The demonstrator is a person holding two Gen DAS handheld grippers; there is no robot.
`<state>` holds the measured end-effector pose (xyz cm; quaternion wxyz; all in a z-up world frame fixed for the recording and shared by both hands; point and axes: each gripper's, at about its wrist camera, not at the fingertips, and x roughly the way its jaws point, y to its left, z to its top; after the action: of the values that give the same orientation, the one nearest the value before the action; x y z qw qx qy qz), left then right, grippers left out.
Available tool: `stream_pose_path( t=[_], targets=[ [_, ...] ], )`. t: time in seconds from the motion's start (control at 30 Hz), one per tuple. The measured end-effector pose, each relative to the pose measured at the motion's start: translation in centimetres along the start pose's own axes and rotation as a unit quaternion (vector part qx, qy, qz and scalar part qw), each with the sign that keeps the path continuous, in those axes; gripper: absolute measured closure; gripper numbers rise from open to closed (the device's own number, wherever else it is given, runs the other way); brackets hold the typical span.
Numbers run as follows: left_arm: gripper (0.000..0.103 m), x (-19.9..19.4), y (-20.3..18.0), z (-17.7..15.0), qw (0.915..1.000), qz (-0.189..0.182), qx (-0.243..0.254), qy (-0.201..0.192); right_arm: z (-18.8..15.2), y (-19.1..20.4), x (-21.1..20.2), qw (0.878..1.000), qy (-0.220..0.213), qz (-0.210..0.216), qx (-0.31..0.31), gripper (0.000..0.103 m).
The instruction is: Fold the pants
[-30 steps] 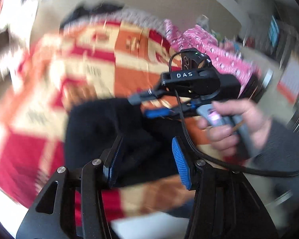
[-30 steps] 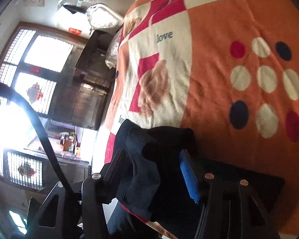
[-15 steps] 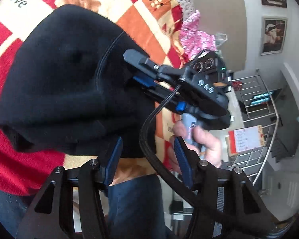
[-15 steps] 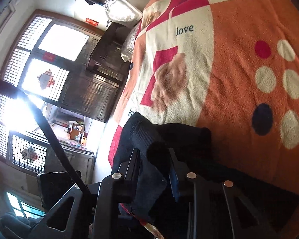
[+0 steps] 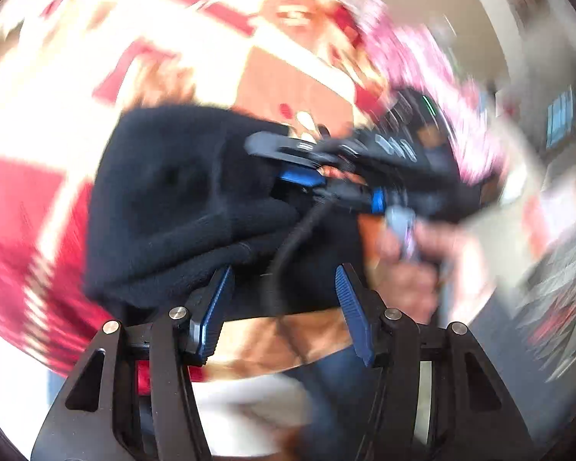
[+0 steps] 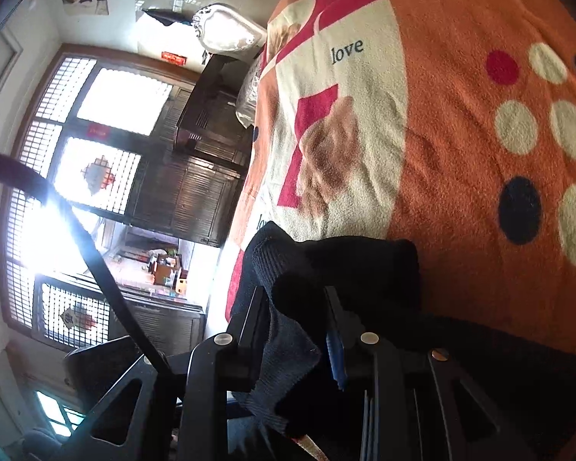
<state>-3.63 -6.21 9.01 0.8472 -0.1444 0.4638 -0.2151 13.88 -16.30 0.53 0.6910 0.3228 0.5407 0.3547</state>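
Folding partway along, judging by the bunched black pants [image 6: 338, 269] on the bed blanket [image 6: 460, 161]: right gripper [image 6: 299, 330] jaws clamped on a fabric edge, left gripper [image 5: 284, 307] jaws apart and empty, final flattening left.

Left wrist view: looks forward along left gripper [image 5: 284, 299], close above black pants [image 5: 180, 199]; faces bed blanket [image 5: 295, 77] and right gripper [image 5: 364, 169] opposite; heavy motion blur. Right wrist view: rolled sideways, close over pants [image 6: 338, 265], looks along blanket [image 6: 460, 123] toward window [image 6: 96, 134]. Shared region: pants, blanket.
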Motion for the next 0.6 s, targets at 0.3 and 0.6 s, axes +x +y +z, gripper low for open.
stream_pose_path(
  t=[0.3,0.6],
  targets=[
    [0.046,1.7,-4.9,-11.0,0.7191,0.341,0.581,-0.171,-0.2,-0.5,-0.1,1.0,0.009,0.009,0.01,0.076],
    [0.046,4.0,-5.0,-10.0,0.7149,0.351,0.587,-0.147,-0.7,-0.4,-0.3,1.0,0.01,0.007,0.005,0.076]
  ],
)
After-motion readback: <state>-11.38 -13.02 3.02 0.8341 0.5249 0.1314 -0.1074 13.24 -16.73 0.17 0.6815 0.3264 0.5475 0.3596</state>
